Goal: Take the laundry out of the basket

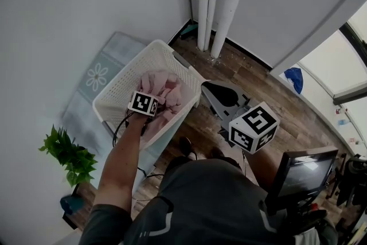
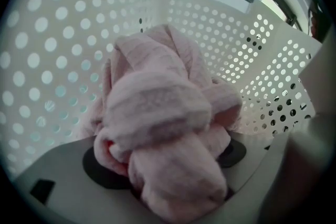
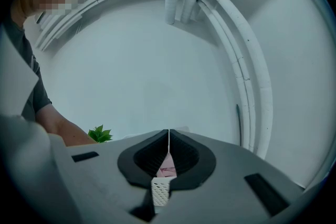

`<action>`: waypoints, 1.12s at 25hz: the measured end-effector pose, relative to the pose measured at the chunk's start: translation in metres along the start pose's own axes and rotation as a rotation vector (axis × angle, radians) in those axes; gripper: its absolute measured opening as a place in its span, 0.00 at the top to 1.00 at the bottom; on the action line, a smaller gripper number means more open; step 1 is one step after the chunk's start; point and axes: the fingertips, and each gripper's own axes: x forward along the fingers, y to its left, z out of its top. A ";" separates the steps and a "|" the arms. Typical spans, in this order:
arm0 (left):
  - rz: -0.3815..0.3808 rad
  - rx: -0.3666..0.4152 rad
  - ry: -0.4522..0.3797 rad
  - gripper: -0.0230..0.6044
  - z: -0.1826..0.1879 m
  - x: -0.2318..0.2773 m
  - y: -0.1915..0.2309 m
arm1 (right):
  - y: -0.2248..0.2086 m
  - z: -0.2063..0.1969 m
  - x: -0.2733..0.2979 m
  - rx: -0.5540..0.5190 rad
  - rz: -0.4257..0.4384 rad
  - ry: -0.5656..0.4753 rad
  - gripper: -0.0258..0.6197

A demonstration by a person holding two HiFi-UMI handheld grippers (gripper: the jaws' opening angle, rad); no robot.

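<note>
Currently left tool (image 2: 167,176) down in white basket (image 2: 58,44), jaws wide, pressing a thick wad of pink laundry (image 2: 157,107); right tool (image 3: 168,155) closed, empty, held aside. Risks: shallow bite could slip on lifting; trailing folds may snag the basket's holes or tip it.

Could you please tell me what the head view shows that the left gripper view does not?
Only the head view: the potted plant, the white pipes, the flowered mat and the right tool. Only the left gripper view: the left tool's black pads, with the pink laundry bunched between them. Both: that laundry in the white perforated basket.
</note>
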 end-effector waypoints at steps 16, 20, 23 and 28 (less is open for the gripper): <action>0.058 0.057 -0.137 0.50 0.023 -0.040 -0.008 | -0.011 0.028 -0.047 -0.006 0.002 -0.091 0.93; 0.075 0.022 -0.180 0.50 0.024 -0.052 -0.005 | -0.012 0.028 -0.052 -0.009 0.013 -0.091 0.93; 0.091 -0.027 -0.237 0.50 0.026 -0.067 0.002 | -0.005 0.028 -0.054 -0.025 0.030 -0.090 0.93; 0.116 -0.094 -0.356 0.50 0.036 -0.103 0.009 | -0.006 0.036 -0.058 -0.033 0.057 -0.109 0.93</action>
